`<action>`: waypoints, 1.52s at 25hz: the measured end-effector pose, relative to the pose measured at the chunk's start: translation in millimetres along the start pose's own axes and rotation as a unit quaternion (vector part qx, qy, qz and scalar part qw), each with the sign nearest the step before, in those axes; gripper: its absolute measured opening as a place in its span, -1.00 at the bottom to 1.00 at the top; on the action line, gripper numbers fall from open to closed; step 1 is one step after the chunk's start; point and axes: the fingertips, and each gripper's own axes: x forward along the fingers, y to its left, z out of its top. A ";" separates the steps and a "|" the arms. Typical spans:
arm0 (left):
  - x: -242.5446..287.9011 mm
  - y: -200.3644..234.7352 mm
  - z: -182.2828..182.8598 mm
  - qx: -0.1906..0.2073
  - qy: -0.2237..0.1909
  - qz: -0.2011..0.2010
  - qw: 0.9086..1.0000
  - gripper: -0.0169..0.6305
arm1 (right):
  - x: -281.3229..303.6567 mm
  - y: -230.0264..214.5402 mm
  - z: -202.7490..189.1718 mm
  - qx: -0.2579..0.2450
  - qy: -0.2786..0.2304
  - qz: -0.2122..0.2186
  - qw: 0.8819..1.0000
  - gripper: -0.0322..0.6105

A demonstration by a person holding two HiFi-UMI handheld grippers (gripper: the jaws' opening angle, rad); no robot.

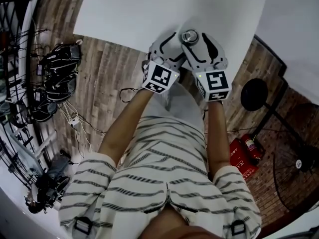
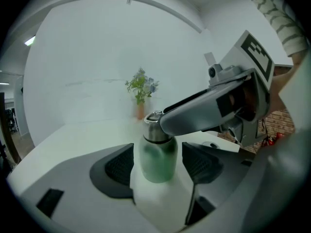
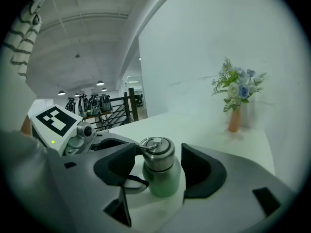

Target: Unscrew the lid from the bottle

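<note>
- My left gripper (image 2: pixel 157 165) has its jaws spread, with the green bottle (image 2: pixel 158 157) between the pads and neither pad pressing it.
- My right gripper (image 3: pixel 160 168) is spread too, its pads on either side of the bottle's steel lid (image 3: pixel 156 153), which is still on.
- The bottle stands upright on the white table (image 1: pixel 119 14), close to the table's edge.
- A vase of flowers (image 3: pixel 236 98) stands well beyond the bottle.

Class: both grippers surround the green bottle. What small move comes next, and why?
Probably close the left gripper on the green bottle: its pads flank it without touching, and the right gripper stands open around the steel lid, so nothing steadies the bottle yet.
</note>
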 end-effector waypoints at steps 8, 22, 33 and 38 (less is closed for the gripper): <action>20.9 0.7 0.1 0.021 -0.005 -0.018 1.000 0.08 | 14.9 -2.7 -4.0 -0.021 0.012 0.012 1.000 0.03; 34.7 -1.0 -5.1 0.030 0.006 -0.027 0.999 0.00 | 21.3 -3.3 -5.5 -0.032 0.019 0.017 0.999 -0.07; 33.6 -0.7 -6.1 0.034 0.005 -0.033 0.999 0.01 | 16.7 -1.2 -9.2 -0.106 0.040 0.087 0.990 -0.14; 32.4 -0.3 -8.5 0.034 0.004 -0.034 0.999 0.01 | 16.7 2.3 -11.4 -0.155 0.055 0.154 0.974 -0.14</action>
